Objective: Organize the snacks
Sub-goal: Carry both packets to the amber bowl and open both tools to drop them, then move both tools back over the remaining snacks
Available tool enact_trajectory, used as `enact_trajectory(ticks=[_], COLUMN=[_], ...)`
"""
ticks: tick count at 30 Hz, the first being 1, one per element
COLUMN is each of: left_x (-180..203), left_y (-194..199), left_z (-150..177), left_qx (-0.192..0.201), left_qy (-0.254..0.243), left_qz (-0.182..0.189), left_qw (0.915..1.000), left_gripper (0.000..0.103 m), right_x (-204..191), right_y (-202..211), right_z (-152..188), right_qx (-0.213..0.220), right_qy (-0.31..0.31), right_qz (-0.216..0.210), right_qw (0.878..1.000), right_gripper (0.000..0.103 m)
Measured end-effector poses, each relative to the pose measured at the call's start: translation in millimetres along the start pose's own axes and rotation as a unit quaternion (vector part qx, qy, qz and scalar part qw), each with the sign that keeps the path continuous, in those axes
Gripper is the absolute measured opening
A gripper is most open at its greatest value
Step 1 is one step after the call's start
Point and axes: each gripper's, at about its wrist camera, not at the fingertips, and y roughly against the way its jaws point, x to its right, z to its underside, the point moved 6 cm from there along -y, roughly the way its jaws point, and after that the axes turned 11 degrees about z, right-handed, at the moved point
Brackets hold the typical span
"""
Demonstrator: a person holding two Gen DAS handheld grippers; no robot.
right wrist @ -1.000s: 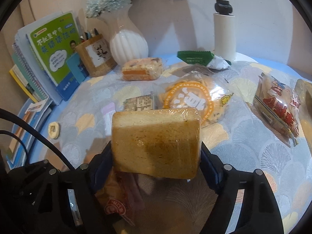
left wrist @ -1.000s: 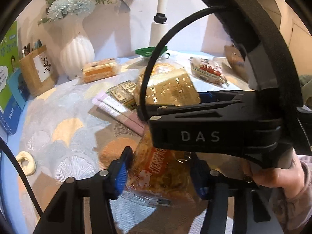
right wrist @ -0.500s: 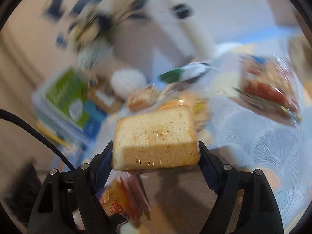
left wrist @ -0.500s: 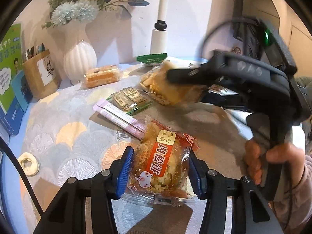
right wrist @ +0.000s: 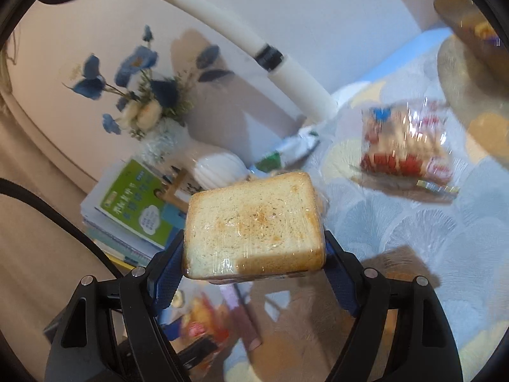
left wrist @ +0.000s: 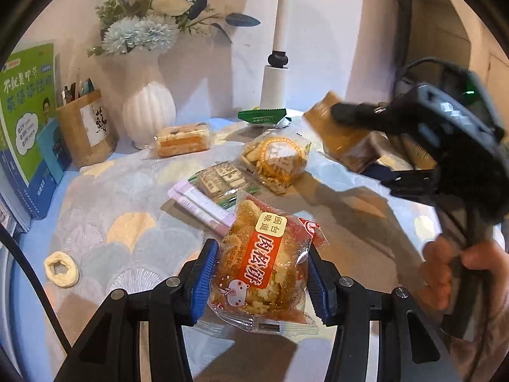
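Plastic-wrapped toast point(right wrist: 254, 226) is clamped between the fingers of the right gripper point(right wrist: 254, 264) and carried in the air above the bench point(right wrist: 413, 238), while the left gripper point(left wrist: 259, 273) has its fingers pressed on a red-labelled pastry packet point(left wrist: 264, 264) low over the cloth. Both snacks look mid-carry, so the sorting step is under way. Next, each needs a clear spot among the other packets, and I cannot tell where that is.

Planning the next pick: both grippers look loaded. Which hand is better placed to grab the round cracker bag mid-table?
Neither yet. Left gripper grips the pastry pack; right gripper holds wrapped bread. Once emptied, probably right: in the left wrist view it hangs beside the cracker bag.
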Motion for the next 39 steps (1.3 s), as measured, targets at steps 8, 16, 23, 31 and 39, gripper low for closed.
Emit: enact_trajectory(ticks=[8, 16, 23, 31, 39], left_x=[60.9, 173.2, 233.2, 208.7, 127.0], left_y=[-4.4, -73.3, -134.3, -138.3, -94.7], left_z=[-106.8, -188.6, -185.2, -177.8, -172.2], left_qx=[0.019, 0.012, -0.037, -0.055, -0.036], left_qy=[-0.019, -0.014, -0.051, -0.026, 0.026], left_qz=[-0.015, 0.079, 0.077, 0.058, -0.025], left_qw=[0.9995, 0.9967, 0.9951, 0.9965, 0.9987], left_gripper=[0.050, 0.051, 0.091, 0.091, 0.091], right_x=[4.0, 63.9, 136.0, 162.8, 84.3], right_y=[88.9, 148.6, 151.8, 159.4, 130.7], right_z=[-81.7, -196.6, -231.7, -223.0, -206.4], right_qx=[0.066, 0.114, 0.091, 0.083, 0.075], right_qy=[0.047, 0.052, 0.019, -0.056, -0.006], right_qz=[0.054, 0.157, 0.224, 0.195, 0.163], right_qw=[0.995, 0.980, 0.970, 0.976, 0.984], right_gripper=[0.079, 0.079, 0.092, 0.098, 0.100])
